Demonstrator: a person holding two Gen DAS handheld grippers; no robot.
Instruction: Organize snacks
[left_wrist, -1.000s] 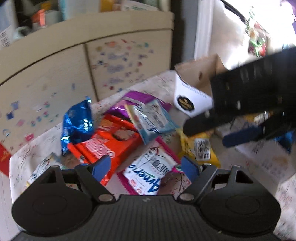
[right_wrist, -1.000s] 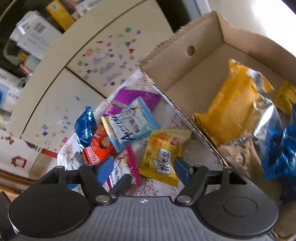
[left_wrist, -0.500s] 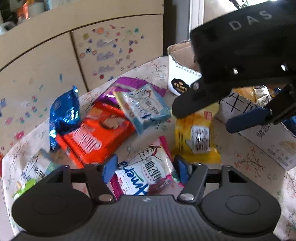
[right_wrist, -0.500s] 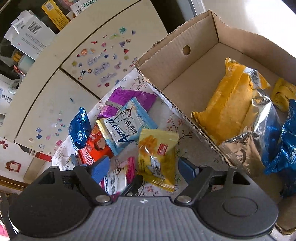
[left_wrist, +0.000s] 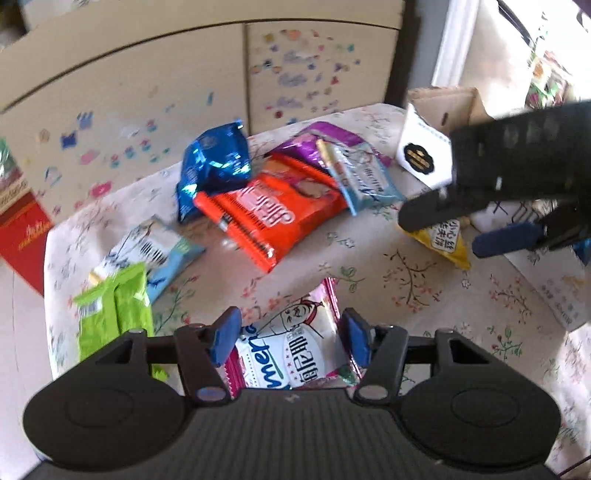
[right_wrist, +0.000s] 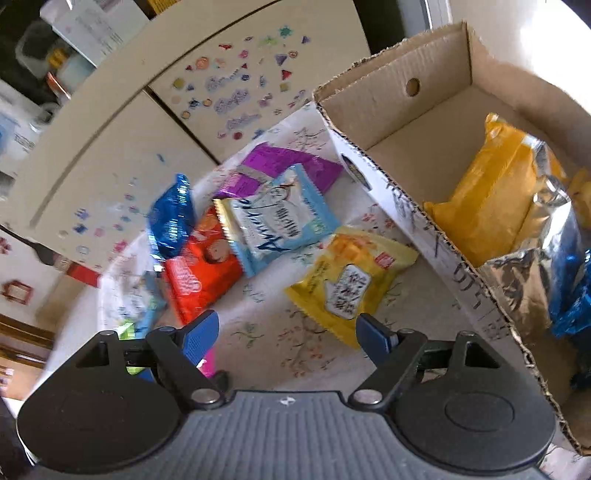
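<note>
Snack packets lie on a floral tablecloth (left_wrist: 406, 280). My left gripper (left_wrist: 290, 341) is open just above a pink-edged white packet (left_wrist: 295, 350) lying between its fingers. My right gripper (right_wrist: 286, 338) is open, hovering near a yellow packet (right_wrist: 351, 280); it also shows at the right of the left wrist view (left_wrist: 517, 206). An orange packet (left_wrist: 269, 214), a blue foil packet (left_wrist: 212, 166), a light blue packet (right_wrist: 277, 218) and a purple packet (right_wrist: 288, 164) lie behind. A cardboard box (right_wrist: 436, 122) on the right holds yellow, silver and blue bags.
A green packet (left_wrist: 114, 314) and a light blue and white packet (left_wrist: 155, 251) lie near the table's left edge. Cream cabinet doors with stickers (left_wrist: 147, 103) stand behind the table. A red box (left_wrist: 22, 229) is at the left.
My left gripper has pulled back and lowered over the pink-edged packet, bringing the green packet into view. My right gripper has shifted towards the yellow packet.
</note>
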